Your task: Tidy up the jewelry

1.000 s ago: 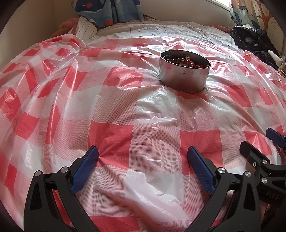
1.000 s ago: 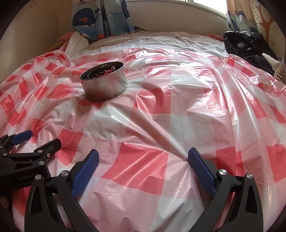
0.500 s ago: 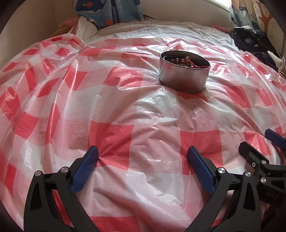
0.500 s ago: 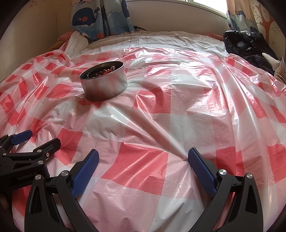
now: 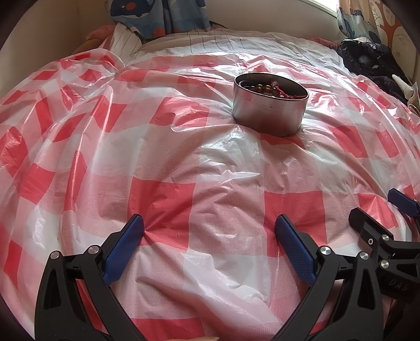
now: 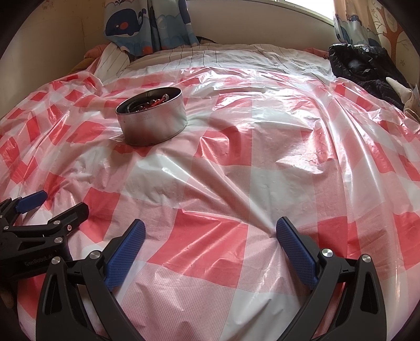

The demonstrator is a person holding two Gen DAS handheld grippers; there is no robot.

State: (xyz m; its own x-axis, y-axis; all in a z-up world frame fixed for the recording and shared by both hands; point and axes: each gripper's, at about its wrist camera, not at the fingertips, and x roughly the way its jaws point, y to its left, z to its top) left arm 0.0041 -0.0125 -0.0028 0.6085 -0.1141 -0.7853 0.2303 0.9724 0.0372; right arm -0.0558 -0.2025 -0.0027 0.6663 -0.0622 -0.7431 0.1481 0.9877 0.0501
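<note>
left gripper point(image 5: 209, 229): nearest to its own camera, low over the sheet, blue pads spread wide with nothing between them; in the right wrist view it shows at the lower left edge, lying flat beside the other tool
right gripper point(image 6: 210, 232): also low and close to the near edge of the bed, jaws wide apart and empty; its tip shows at the right edge of the left wrist view, so the two tools sit side by side and near each other
checked plastic sheet point(image 5: 162, 147): red and white, thin and crinkled, spread over the bed; I see no loose jewelry on any part of it that shows
round metal tin point(image 5: 270, 110): stands upright on the sheet, well apart from both tools, ahead and to the right of the left one, ahead and to the left of the right one; lid off, none in view
beads point(image 5: 265, 88): brown round beads with a red cord point(image 5: 287, 95), heaped inside the tin, some rising level with the rim
far end: striped bedding, whale-print curtain point(image 6: 147, 25) and a dark bundle of clothing point(image 6: 367, 68) at the right
step in hand: judging by the bare sheet and the filled tin, collecting looks finished and both tools rest
next move: probably nothing but a withdrawal; if the tin needs shifting, a grip across its wall on this soft, slippery sheet would want care so it does not tip
</note>
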